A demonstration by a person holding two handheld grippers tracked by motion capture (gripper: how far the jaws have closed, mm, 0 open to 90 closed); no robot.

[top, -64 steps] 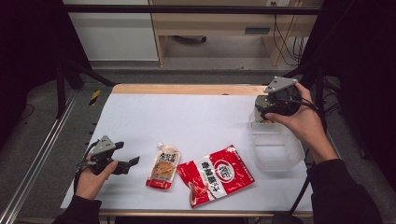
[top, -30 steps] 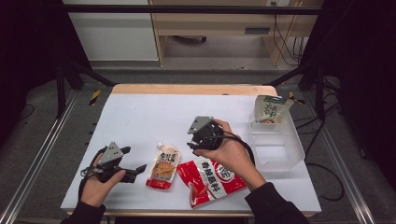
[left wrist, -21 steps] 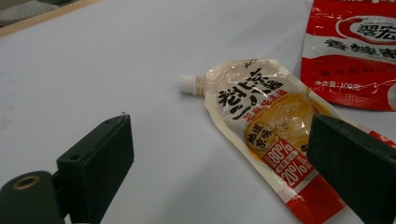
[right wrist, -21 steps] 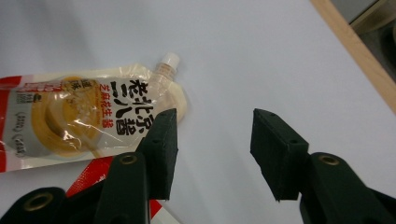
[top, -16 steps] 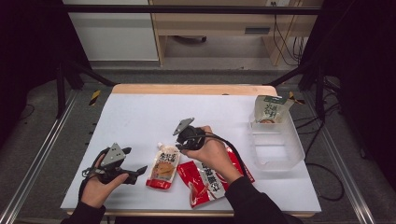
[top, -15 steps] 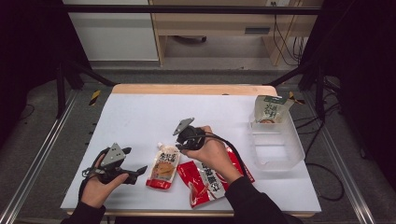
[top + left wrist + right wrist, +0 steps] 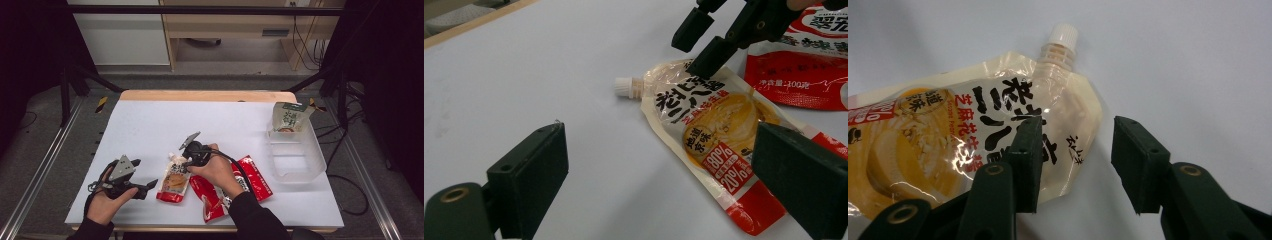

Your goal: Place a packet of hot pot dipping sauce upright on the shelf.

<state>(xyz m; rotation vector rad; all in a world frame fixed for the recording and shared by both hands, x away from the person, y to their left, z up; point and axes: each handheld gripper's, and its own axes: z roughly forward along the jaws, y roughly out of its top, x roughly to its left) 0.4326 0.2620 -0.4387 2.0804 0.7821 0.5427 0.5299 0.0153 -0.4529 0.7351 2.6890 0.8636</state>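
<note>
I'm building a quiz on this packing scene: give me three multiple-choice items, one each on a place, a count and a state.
1. Where does the green-and-white pouch stand?
A. at the far end of the clear plastic bin
B. beside the left gripper
C. on the floor

2. How many pouches lie flat on the white table?
A. one
B. two
C. four

3. How are the right gripper's jaws?
A. clamped on the cap
B. apart, straddling the edge of the cream spouted sauce pouch
C. holding the red pouch

Key: 1 A, it leans at the bin's far wall. 2 B, the spouted pouch and the red flat pouch. 3 B, a gap shows between the jaws.
</note>
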